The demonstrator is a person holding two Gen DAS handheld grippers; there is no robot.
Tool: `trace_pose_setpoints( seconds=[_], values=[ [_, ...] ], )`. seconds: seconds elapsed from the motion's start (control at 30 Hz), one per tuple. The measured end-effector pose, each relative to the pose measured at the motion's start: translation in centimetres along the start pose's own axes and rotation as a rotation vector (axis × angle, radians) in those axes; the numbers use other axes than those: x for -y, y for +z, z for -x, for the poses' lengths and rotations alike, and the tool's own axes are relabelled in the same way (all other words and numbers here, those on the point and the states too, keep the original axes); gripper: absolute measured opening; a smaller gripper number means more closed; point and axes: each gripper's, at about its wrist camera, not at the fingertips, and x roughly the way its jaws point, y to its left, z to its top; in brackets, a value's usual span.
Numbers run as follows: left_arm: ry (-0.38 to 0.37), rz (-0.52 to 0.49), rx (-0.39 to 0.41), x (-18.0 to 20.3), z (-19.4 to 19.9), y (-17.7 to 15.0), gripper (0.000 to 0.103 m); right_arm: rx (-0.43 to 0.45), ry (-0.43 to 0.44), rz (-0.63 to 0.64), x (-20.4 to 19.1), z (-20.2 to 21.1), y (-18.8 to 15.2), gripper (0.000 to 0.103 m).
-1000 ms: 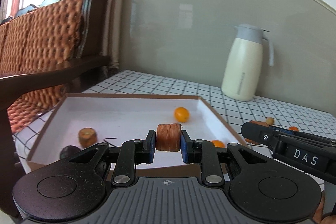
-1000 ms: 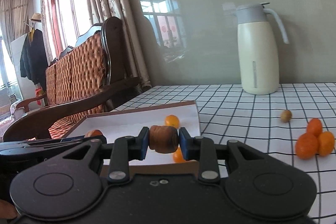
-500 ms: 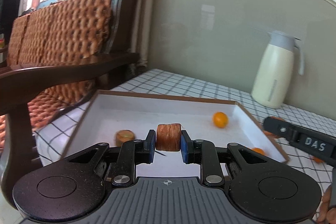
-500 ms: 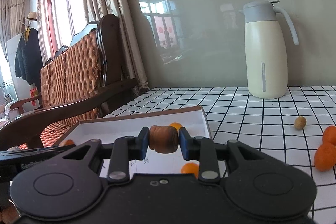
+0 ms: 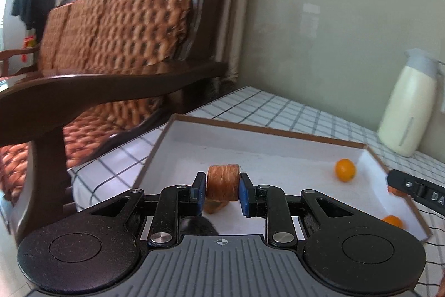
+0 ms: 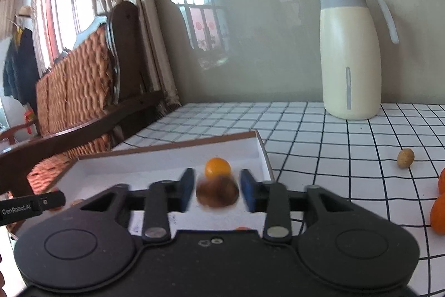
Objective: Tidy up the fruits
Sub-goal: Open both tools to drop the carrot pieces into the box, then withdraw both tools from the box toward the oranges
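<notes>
Fruit tray sitting directly ahead of both grippers, jug standing beyond it

The tray [image 5: 278,130] is lying on the table [image 6: 319,135] just ahead of the left gripper [image 5: 221,189], which is gripping a brown fruit [image 5: 222,181] over it; a small round fruit [image 5: 345,170] is sitting in the tray ahead-right. The right gripper [image 6: 217,189] is opening around a blurred fruit [image 6: 217,192]. The jug [image 6: 350,52] is standing far ahead-right of it, a nut [image 6: 405,157] lying nearer right.

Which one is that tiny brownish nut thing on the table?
Find the tall cream jug with the grey top, standing by the wall on the checked tablecloth. Come forward and to the right of it: the little nut lies alone on a white square. It is tan and dull, while the fruits nearby are bright orange.
</notes>
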Motion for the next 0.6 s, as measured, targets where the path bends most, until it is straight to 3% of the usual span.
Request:
trace_pose_setpoints(
  seconds=[0.03,0.07,0.1,0.13,0.2,0.27,0.6],
  values=[
    [0.005,0.004,-0.009,0.0,-0.2,0.0,0.026,0.016,-0.003,-0.012,0.1,0.3,0.0,0.072],
    [0.003,0.012,-0.013,-0.1,-0.2,0.1,0.046,0.042,0.004,-0.029,0.3,0.8,0.1,0.082],
    [0.004,0.02,-0.009,-0.1,0.0,0.2,0.095,0.066,0.007,-0.041,0.4,1.3,0.4,0.083],
    [0.023,0.029,0.015,0.0,0.5,0.3,0.101,0.084,0.012,-0.044,0.4,1.8,0.6,0.085],
    [0.03,0.02,0.11,0.3,1.8,0.3,0.103,0.121,0.014,-0.053,0.7,2.8,0.9,0.094],
    [0.024,0.002,0.135,0.5,2.2,0.6,0.103,0.161,0.033,-0.082,1.3,4.0,1.1,0.097],
    [0.025,0.005,0.126,0.6,2.1,0.4,0.103,0.151,0.064,-0.13,2.8,5.0,1.2,0.097]
  ],
)
